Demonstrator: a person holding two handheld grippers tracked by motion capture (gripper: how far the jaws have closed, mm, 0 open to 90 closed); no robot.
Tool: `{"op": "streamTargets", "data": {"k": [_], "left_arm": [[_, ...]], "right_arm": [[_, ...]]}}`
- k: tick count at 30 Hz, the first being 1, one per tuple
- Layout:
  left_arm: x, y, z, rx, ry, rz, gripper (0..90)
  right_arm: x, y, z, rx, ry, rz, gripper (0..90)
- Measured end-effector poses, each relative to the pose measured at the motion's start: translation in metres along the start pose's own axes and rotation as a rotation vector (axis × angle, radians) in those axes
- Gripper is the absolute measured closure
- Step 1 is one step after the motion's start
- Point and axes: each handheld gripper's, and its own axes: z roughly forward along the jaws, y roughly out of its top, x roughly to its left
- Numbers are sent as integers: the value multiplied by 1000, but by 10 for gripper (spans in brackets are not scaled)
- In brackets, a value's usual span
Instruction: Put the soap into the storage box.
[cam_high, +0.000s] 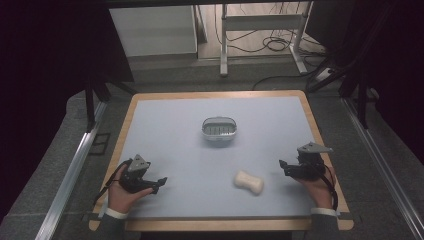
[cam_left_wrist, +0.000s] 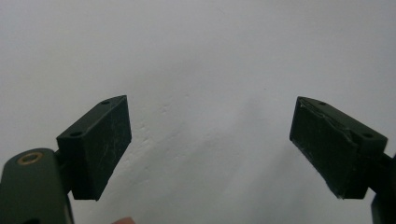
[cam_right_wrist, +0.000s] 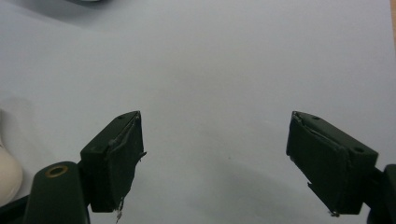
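Both the left gripper (cam_high: 161, 181) and right gripper (cam_high: 283, 165) stand wide and empty; the soap bar (cam_high: 249, 182), just beside the right gripper, appears light, rigid, slippery—grip its narrowed waist.

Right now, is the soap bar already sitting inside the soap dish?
No, the soap bar lies on the bare mat near the right claw, well apart from the empty soap dish farther back.
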Motion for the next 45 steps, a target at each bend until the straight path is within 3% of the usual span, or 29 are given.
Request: {"op": "streamTargets", "data": {"k": [6, 18, 26, 28, 32, 37, 45], "left_arm": [[-1, 0, 2, -1, -22, 1, 127], [-3, 0, 6, 13, -30, 1, 122], [-6, 0, 11, 22, -47, -9, 121], [-6, 0, 11, 26, -43, -5, 121], [-6, 0, 11, 22, -44, -3, 121], [-6, -1, 8, 15, -52, -6, 118], [-5, -1, 4, 6, -51, -6, 118]], "right_arm": [[-2, -1, 1, 1, -1, -10, 216], [-5, 1, -2, -4, 16, 21, 222], [-7, 6, -13, -12, 41, 9, 223], [-3, 12, -19, 11, 32, -33, 223], [-1, 15, -22, -6, 63, -29, 223], [0, 16, -23, -10, 60, -21, 223], [15, 26, -28, -8, 78, -45, 229]]}}
